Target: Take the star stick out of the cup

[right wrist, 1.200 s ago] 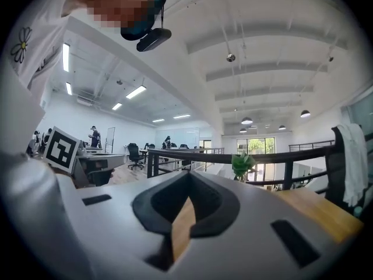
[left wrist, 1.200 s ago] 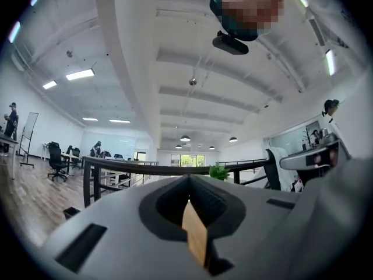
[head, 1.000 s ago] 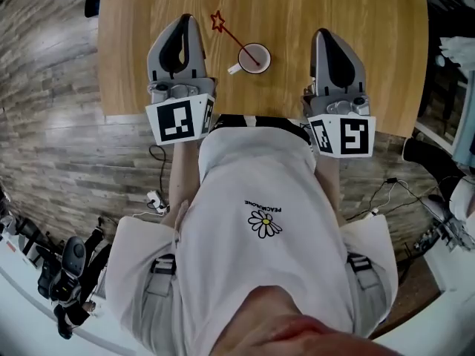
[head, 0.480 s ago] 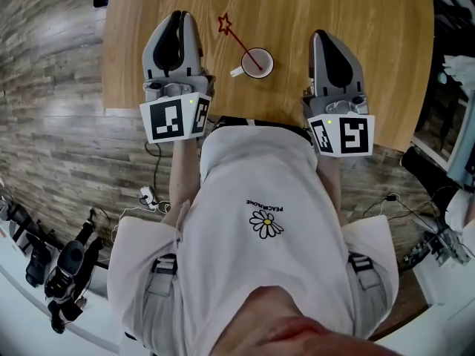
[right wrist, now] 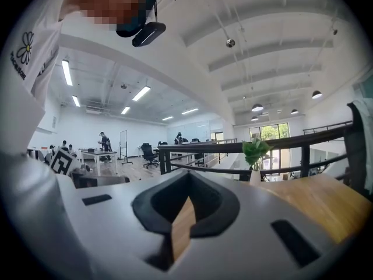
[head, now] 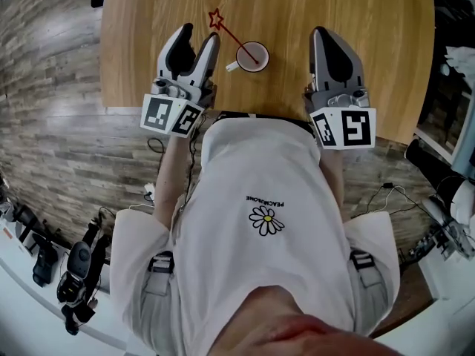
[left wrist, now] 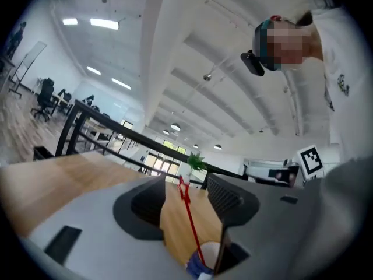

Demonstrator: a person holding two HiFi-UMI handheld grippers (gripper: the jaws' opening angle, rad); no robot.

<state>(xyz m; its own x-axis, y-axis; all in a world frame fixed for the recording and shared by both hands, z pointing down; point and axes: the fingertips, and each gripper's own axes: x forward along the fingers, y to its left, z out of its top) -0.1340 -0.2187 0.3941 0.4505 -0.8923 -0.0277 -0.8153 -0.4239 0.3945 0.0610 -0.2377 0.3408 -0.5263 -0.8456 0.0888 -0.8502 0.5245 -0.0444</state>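
Looking down from the head view: a wooden surface (head: 349, 6) fills the top of the frame, with the person's white shirt (head: 260, 199) below it. Both grippers are held over the surface's near edge, well apart, one on either side of the cup.

Left gripper (head: 199, 37): angled toward the cup, fingers (left wrist: 230, 198) spread wide. Its own view shows bare wood, the stick and the cup between them. Nothing is pinched.

Right gripper (head: 324, 35): points straight ahead, to the right of the cup and apart from it. Fingers (right wrist: 217, 206) are closed tip to tip with a sliver of wood showing under them. Nothing is held.

White cup (head: 254, 56): upright on the surface, its small handle turned toward the left gripper and near it.

Star stick (head: 234, 37): thin and red. The lower end sits inside the cup and the shaft leans over the rim, up and to the left, with the star at the far tip. In the left gripper view the shaft runs through the gap between the open fingers. The head view puts it just past the fingertips, so contact looks unlikely.

Progress: early. The stick is not yet grasped or lifted, and the cup is undisturbed. The left gripper appears lined up for the approach. Left to do, on this reading: advance onto the shaft, close, and draw the stick clear of the rim. Any role for the right gripper cannot be told.
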